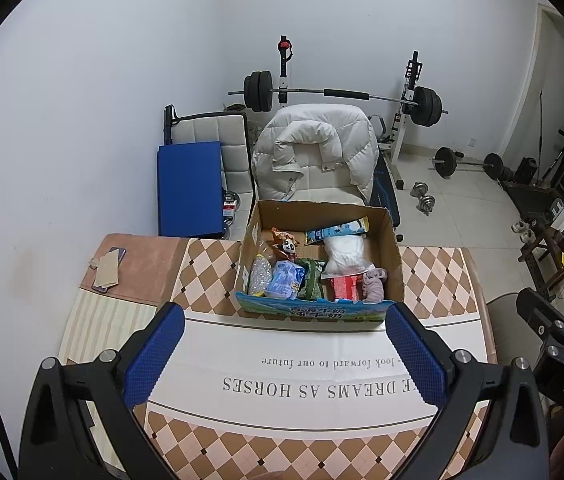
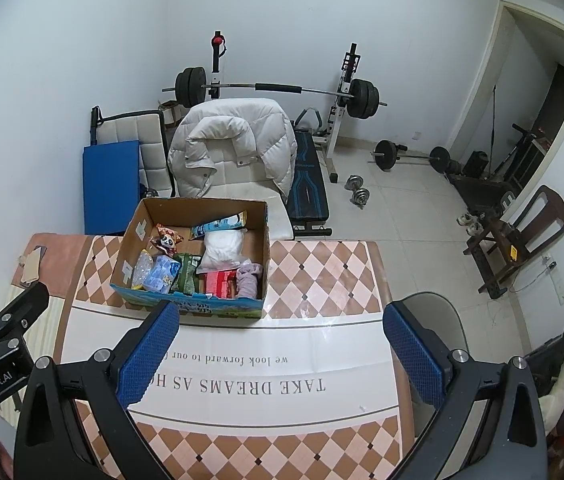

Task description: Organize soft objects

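A cardboard box (image 1: 319,216) is set on the far part of the checked surface (image 1: 434,280). The soft things are packed inside the box: a white bundle (image 1: 344,256), a pink cloth (image 1: 374,284), a blue pack (image 1: 284,278), a green pack (image 1: 310,284) and a red pack (image 1: 344,286). The left claw (image 1: 286,354) is held wide and empty, just in front of the box. The right claw (image 2: 280,354) is held wide and empty too, in front of the box and to its right. A white coat (image 1: 314,152) is draped on a chair behind the box.
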Motion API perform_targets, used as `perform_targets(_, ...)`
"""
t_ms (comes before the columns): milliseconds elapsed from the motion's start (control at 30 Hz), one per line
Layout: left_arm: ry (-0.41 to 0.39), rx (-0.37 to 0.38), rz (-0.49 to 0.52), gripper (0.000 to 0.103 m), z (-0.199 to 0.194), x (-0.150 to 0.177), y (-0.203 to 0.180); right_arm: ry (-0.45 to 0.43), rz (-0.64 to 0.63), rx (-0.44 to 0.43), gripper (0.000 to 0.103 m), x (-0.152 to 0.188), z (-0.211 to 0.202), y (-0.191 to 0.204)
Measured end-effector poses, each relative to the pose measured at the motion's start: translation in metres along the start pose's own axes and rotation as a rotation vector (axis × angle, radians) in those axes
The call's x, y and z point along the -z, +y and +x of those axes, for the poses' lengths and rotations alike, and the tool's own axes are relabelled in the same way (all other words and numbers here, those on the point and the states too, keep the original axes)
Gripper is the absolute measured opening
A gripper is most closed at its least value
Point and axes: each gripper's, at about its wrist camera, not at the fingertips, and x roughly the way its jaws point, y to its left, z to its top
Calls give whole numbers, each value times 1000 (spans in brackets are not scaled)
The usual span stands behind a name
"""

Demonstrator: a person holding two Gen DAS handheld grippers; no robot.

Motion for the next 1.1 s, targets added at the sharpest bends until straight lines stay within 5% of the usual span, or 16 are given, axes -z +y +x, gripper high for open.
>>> perform_targets(1100,-8,-7,7,103,-4,3,0,-15,-1,2,103,-5,-12,-2)
